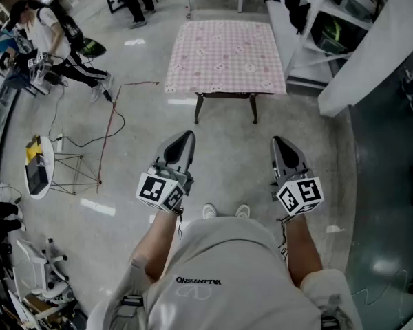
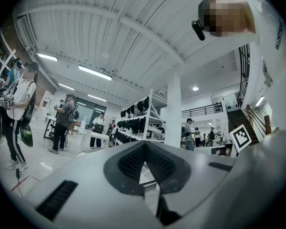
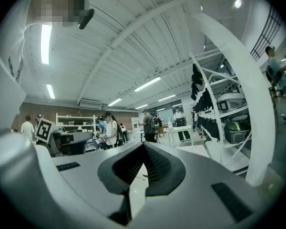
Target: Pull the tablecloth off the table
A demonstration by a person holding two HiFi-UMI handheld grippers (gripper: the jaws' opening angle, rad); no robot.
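Note:
A pink checked tablecloth (image 1: pixel 226 56) covers a small dark-legged table (image 1: pixel 224 100) standing ahead of me on the floor. My left gripper (image 1: pixel 184 140) and right gripper (image 1: pixel 280 144) are held side by side in front of my body, well short of the table, tips pointing toward it. Both are shut with nothing between the jaws. In the left gripper view the closed jaws (image 2: pixel 144 147) point up at the room and ceiling. The right gripper view shows its closed jaws (image 3: pixel 143 146) the same way, with a corner of the tablecloth (image 3: pixel 200 150) beyond.
White shelving (image 1: pixel 316 26) stands right of the table, and a large white beam (image 1: pixel 372 53) crosses the upper right. Cables (image 1: pixel 110 122) and a tripod (image 1: pixel 69 174) lie on the floor at left. People stand at the far left (image 1: pixel 48 33).

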